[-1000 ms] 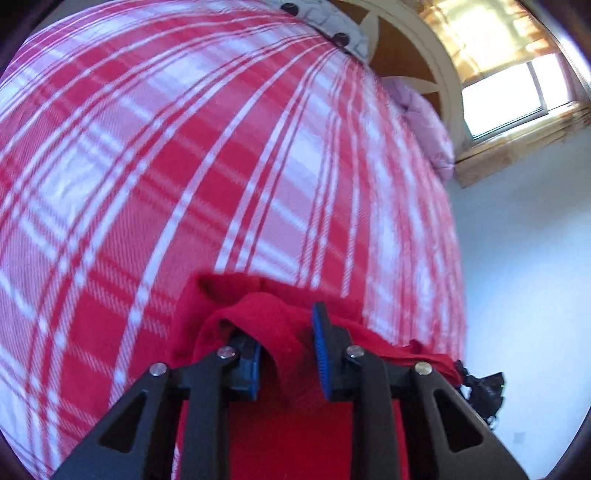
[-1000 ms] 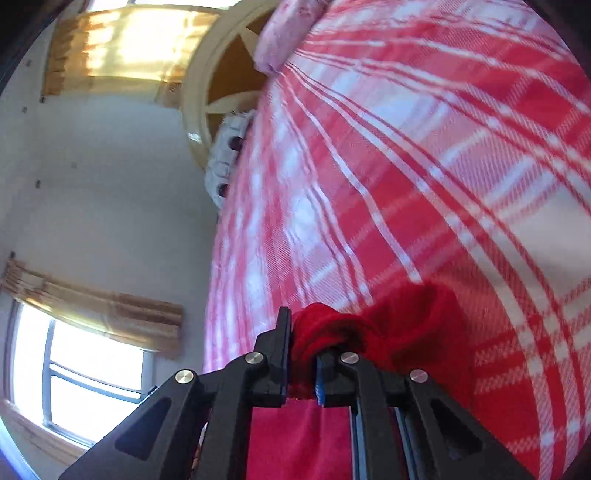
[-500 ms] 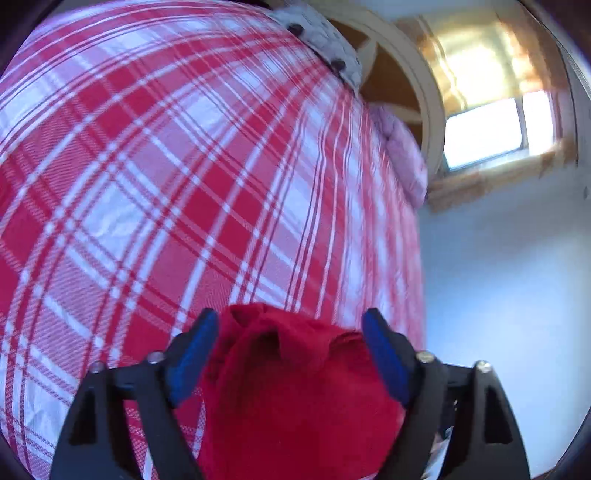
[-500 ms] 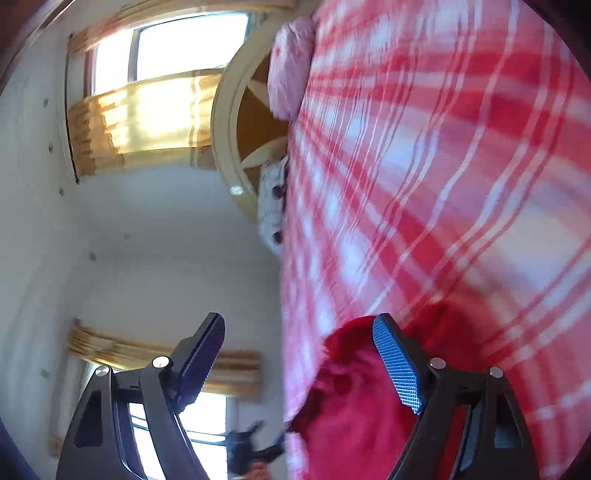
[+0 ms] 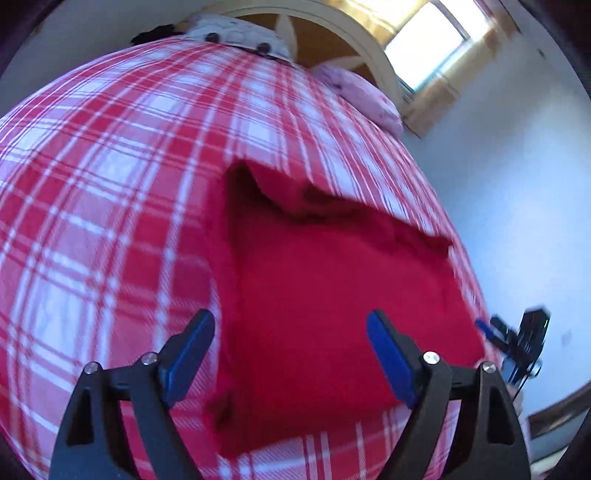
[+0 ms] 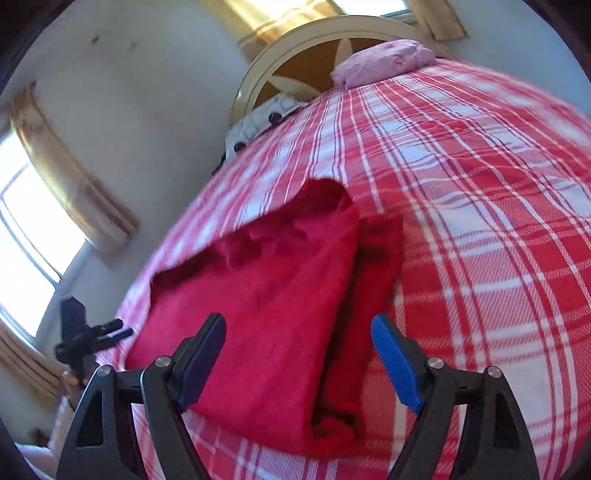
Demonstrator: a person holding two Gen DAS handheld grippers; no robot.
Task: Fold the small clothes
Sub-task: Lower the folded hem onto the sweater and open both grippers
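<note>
A red garment (image 5: 332,295) lies folded on the red-and-white plaid bedspread (image 5: 110,166). It also shows in the right wrist view (image 6: 266,306), with a second layer sticking out along its right side. My left gripper (image 5: 291,354) is open and empty, held above the garment's near part. My right gripper (image 6: 299,362) is open and empty, also above the garment's near edge. The other gripper shows small past the garment's far side in the left wrist view (image 5: 517,343) and in the right wrist view (image 6: 85,336).
A pink pillow (image 5: 358,96) and a grey-white item with dark buttons (image 5: 240,35) lie by the round headboard (image 6: 295,48). Windows with yellow curtains (image 6: 62,170) are on the white walls. The bed edge runs close beside the garment.
Both grippers were shut on the red garment's edge one second ago. They opened, let it go and pulled back and up. The garment now lies flat on the bed.
</note>
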